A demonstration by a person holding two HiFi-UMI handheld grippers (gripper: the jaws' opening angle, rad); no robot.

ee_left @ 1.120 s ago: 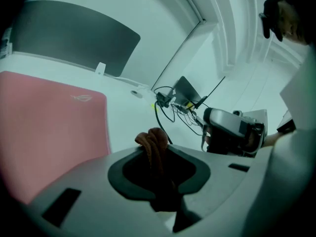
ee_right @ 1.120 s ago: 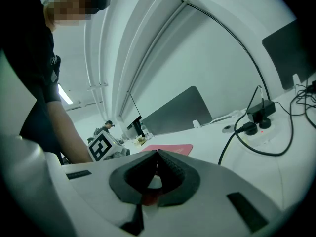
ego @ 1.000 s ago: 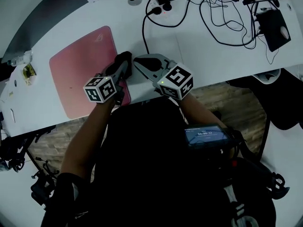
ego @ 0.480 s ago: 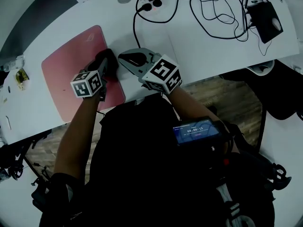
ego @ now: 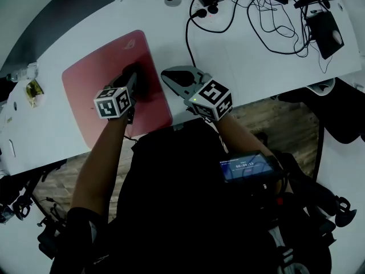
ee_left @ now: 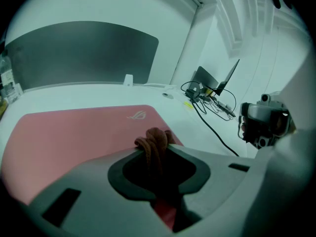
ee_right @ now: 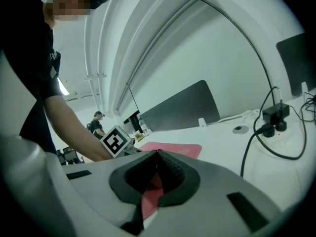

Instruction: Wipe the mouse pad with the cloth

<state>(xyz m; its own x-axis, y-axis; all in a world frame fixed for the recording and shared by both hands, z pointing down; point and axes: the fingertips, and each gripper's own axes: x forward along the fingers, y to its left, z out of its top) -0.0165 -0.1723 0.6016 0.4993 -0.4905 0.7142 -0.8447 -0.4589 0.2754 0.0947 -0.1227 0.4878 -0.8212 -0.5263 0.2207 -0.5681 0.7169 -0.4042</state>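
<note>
Left gripper (ee_left: 157,149): clamped tight on the cloth (ee_left: 154,141), a brownish bunched wad poking out just past the tips. Only a small bit sticks out, so I guess it's gripped short so it won't flop around.
Cloth: down on the pad (ego: 97,90), near the right-hand side, roughly midway along that edge. Looks pressed onto it rather than hanging above, but I can't swear to contact.
Pad: pink, flat on the white desk (ego: 256,50), logo corner at the far end. Most of it lies off to the left of the cloth.
Right gripper (ee_right: 158,154): jaws closed with nothing between them, parked over the desk just beside the pad's right edge. My guess is it's just keeping out of the way; it isn't pinning the pad.
Progress: looks like mid-wipe to me, with plenty of pad to cover.
Risk: nothing holds the pad, so a hard push could slide it.
Cables (ego: 268,16): far end of the desk, well apart from all this.
</note>
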